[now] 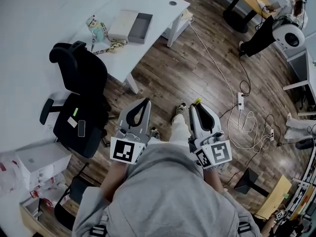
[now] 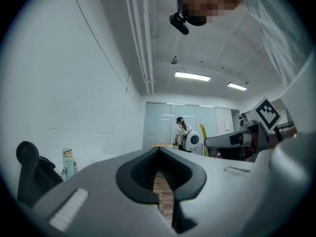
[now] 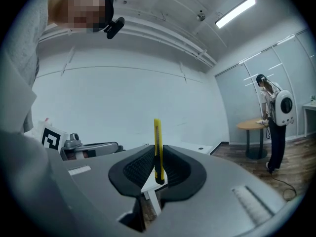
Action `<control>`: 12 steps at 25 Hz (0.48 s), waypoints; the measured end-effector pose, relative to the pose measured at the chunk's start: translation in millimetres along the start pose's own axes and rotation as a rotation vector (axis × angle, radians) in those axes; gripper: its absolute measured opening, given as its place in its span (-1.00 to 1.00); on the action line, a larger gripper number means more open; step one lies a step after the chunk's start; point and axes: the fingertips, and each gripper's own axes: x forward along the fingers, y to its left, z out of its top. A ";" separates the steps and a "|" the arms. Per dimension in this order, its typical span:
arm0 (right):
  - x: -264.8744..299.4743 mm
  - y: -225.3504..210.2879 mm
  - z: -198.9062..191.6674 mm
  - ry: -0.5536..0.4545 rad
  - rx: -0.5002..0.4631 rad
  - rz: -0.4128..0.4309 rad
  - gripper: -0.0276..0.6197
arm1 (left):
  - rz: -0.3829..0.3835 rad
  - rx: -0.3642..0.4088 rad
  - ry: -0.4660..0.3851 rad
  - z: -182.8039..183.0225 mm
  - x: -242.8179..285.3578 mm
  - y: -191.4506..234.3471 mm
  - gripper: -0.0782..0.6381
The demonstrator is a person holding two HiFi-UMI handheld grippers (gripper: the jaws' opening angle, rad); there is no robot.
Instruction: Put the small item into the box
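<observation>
Our right gripper (image 3: 157,158) has its jaws pinched on a yellow cutter (image 3: 157,132) near its lower end. We judge it light, stiff, slick plastic, so a firm mid-body hold suits. Left gripper (image 2: 159,152) jaws are closed and empty. The box (image 1: 141,26) is open on the tabletop (image 1: 153,1), well apart from us.

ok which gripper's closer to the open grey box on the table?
Left. The left gripper is short of the grey box, almost in line with it. The right gripper, shut on a yellow knife, is farther off to the side.
</observation>
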 end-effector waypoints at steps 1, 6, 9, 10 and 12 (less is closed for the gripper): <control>3.0 -1.3 -0.9 0.004 0.001 0.007 -0.71 | 0.003 0.002 0.015 -0.8 0.3 0.7 -0.77; 21.5 -8.6 -0.4 0.005 -0.001 0.044 -0.71 | 0.054 0.007 -0.004 -1.5 9.1 14.4 -0.77; 35.3 -16.4 1.3 0.007 -0.003 0.072 -0.71 | 0.076 0.010 0.000 -3.4 21.9 19.6 -0.77; 40.2 -20.1 2.6 0.009 -0.004 0.079 -0.71 | 0.080 0.009 -0.005 -1.6 27.9 20.3 -0.77; 51.2 -29.2 6.0 0.010 -0.005 0.089 -0.71 | 0.082 0.011 -0.006 -0.2 41.1 21.8 -0.77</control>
